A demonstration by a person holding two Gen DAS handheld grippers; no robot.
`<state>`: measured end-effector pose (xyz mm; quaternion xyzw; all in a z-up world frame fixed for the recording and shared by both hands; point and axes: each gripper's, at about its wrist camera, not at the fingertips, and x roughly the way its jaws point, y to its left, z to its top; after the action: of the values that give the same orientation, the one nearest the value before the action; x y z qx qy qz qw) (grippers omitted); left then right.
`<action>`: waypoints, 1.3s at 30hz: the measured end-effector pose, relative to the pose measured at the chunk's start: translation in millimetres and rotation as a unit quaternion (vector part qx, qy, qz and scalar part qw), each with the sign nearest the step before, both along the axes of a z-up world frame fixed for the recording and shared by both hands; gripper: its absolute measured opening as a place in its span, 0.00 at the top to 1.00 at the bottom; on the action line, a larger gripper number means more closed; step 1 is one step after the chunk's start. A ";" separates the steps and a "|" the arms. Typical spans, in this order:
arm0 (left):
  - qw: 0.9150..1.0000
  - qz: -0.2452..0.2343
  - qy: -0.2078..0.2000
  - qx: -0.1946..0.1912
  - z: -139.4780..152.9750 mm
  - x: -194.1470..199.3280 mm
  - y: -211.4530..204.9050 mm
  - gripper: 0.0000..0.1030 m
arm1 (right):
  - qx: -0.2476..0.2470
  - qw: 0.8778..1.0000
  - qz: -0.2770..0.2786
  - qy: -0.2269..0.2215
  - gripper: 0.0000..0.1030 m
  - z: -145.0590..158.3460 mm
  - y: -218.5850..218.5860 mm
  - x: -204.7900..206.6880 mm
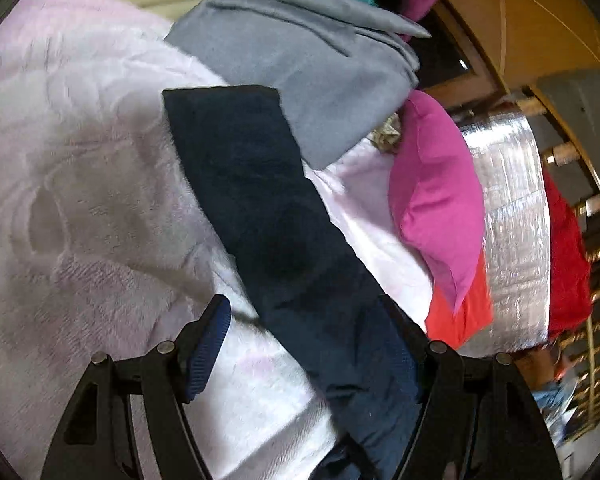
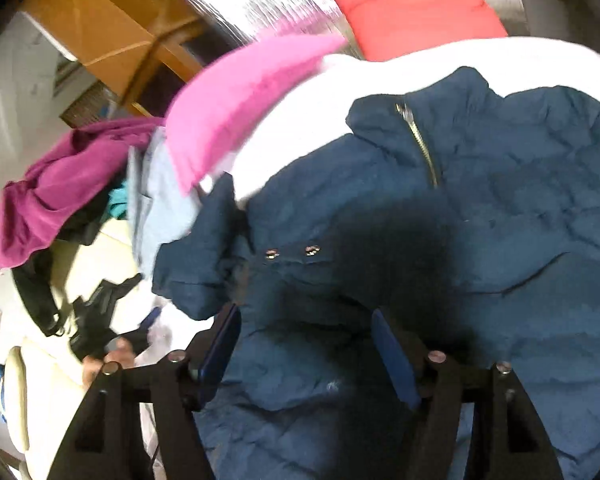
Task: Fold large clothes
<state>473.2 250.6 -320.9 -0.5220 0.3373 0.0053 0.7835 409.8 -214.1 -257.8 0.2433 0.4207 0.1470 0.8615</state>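
Observation:
A navy jacket (image 2: 480, 208) with a brass zip lies crumpled on a pale pink blanket (image 1: 80, 184). In the left wrist view one navy sleeve (image 1: 260, 200) stretches straight across the blanket and runs down between my left gripper's (image 1: 312, 344) fingers, which stand wide apart; the right finger is partly covered by the cloth. My right gripper (image 2: 304, 344) is open just above the jacket's body, its blue pads on either side of a fold of navy cloth without pinching it.
A folded grey garment (image 1: 300, 72) lies beyond the sleeve. A pink cushion (image 1: 436, 200), a red cushion (image 2: 412, 4) and a silver foil sheet (image 1: 508, 216) sit at the blanket's edge. Magenta cloth (image 2: 60, 184) and black straps (image 2: 92, 316) lie left. Wooden furniture (image 1: 532, 20) stands behind.

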 end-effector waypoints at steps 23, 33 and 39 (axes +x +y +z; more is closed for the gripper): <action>0.980 -0.086 -0.142 0.113 98.9 16.1 -89.3 0.94 | 0.017 0.992 -0.117 -0.040 0.30 27.5 -99.5 -91.4; 0.890 -0.345 -0.230 0.191 132.7 -33.7 -323.5 0.94 | 0.026 0.978 -0.198 -0.061 0.30 41.5 -167.8 -163.0; 0.818 -0.491 -0.098 0.283 71.7 -51.8 -406.4 0.91 | 0.016 0.974 -0.218 -0.054 0.22 43.4 -183.2 -191.1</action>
<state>421.3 -155.8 -249.2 -0.0397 0.4540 -0.3358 0.8243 218.6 -397.3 -214.4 0.3351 0.3083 -0.0246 0.8900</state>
